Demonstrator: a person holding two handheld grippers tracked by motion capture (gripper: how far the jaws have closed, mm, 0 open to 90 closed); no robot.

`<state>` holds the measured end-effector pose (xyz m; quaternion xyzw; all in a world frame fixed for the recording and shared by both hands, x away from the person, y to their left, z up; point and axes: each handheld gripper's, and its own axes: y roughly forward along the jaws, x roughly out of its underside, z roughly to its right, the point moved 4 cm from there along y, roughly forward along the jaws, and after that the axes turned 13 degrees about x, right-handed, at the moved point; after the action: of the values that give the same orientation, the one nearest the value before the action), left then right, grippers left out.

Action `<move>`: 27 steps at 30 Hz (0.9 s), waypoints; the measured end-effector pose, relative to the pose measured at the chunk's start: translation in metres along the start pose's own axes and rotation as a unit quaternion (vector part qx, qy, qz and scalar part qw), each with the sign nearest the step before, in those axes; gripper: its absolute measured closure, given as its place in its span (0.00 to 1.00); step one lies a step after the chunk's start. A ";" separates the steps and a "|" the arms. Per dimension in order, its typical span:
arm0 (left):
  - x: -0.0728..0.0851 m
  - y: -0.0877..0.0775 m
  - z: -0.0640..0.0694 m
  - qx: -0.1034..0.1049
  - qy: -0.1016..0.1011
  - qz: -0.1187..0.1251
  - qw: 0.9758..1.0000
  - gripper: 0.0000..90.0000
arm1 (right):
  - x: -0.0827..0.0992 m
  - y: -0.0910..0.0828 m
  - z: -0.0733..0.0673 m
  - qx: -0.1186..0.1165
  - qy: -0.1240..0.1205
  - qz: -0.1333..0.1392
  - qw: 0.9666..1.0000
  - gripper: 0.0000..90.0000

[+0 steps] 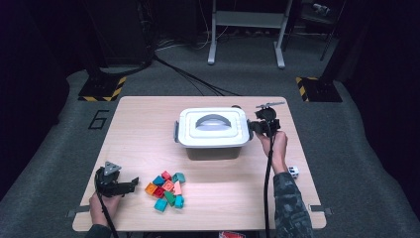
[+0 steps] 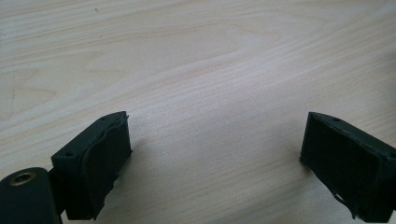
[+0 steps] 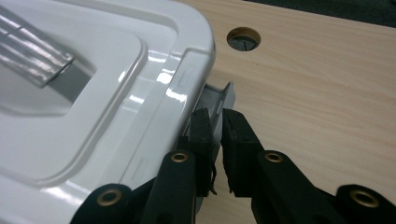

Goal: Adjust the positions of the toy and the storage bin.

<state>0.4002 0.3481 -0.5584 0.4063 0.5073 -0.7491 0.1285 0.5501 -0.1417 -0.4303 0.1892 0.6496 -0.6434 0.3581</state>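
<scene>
Right gripper (image 3: 215, 135): jaws pressed together on the grey latch (image 3: 218, 100) at the box's right end. The latch sits between the two black pads, standing out from the lid's edge. In the high view the right gripper (image 1: 258, 127) is at the box's right side, held by the right hand (image 1: 275, 148), with its cable trailing back along the sleeve.

Left gripper (image 2: 215, 158): jaws spread wide, nothing between them, bare wood below. In the high view the left gripper (image 1: 130, 184) lies low at the near left of the table, in the left hand (image 1: 104, 201), jaws pointing right toward the bricks, apart from them.

Box (image 1: 213, 134): white lid with a grey handle (image 1: 214, 120) folded flat in its recess, lid on, standing at the middle of the table, a second grey latch (image 1: 176, 131) at its left end. Darker body visible under the lid at the near side.

Bricks (image 1: 167, 190): a loose cluster of red, orange, teal, green and pink pieces on the table in front of the box, between the two hands and nearer the left one.

Die (image 1: 293, 172): small, white, near the right edge of the table, just beside the right forearm.

Table (image 1: 143, 124): pale wood, with a round hole (image 3: 243, 38) behind the box's right end.
</scene>
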 end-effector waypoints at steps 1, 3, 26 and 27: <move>0.000 0.000 0.000 0.000 0.000 0.000 1.000 0.09 | -0.003 0.003 0.000 -0.001 0.003 -0.002 1.000 0.92; 0.000 0.000 0.000 0.000 0.000 0.000 1.000 0.09 | -0.010 0.012 0.000 -0.003 0.007 -0.003 1.000 0.91; 0.000 0.000 0.000 0.000 0.001 0.000 1.000 0.09 | 0.003 0.014 0.011 -0.003 0.045 -0.037 0.998 0.89; 0.000 0.000 0.000 0.000 0.001 0.000 1.000 0.09 | 0.005 0.012 0.012 -0.001 0.050 -0.041 0.998 0.89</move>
<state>0.4002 0.3482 -0.5583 0.4068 0.5075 -0.7487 0.1279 0.5577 -0.1536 -0.4416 0.1938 0.6747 -0.6465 0.2989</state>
